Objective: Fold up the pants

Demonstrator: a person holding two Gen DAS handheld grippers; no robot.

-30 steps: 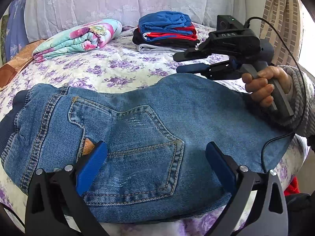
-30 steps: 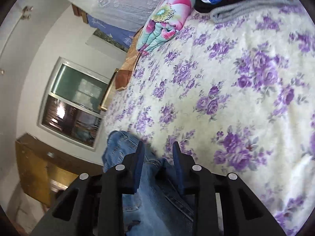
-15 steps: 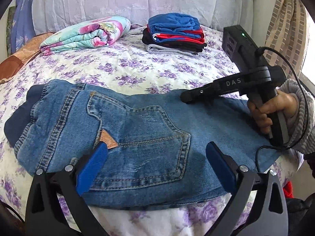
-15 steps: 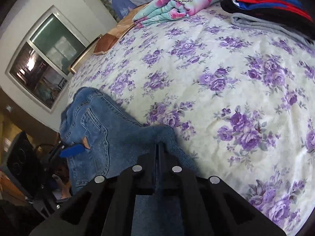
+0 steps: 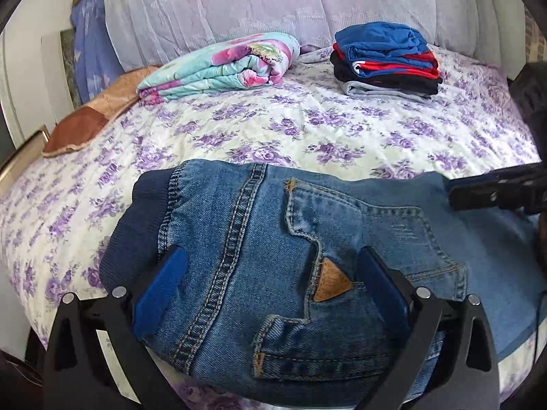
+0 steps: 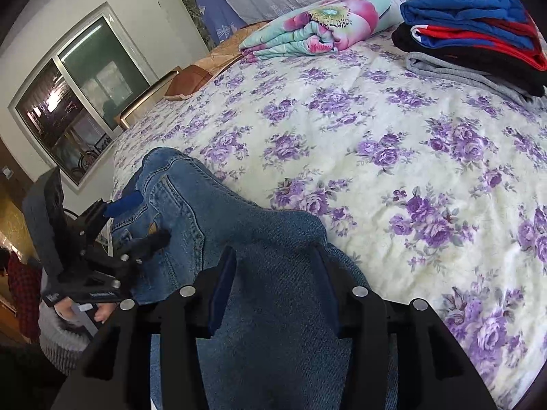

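The blue jeans (image 5: 307, 266) lie folded at the near edge of the flowery bed (image 5: 307, 126), with the left gripper (image 5: 273, 294) and the right gripper (image 6: 273, 280) both spread wide over them, pinching nothing.

A bed (image 5: 307, 130) in a purple-flowered cover is carrying folded jeans (image 5: 307, 256) at its near edge, with a rolled floral quilt (image 5: 222, 65), a stack of folded clothes (image 5: 386, 61) and a brown cushion (image 5: 78, 130) lying farther back.
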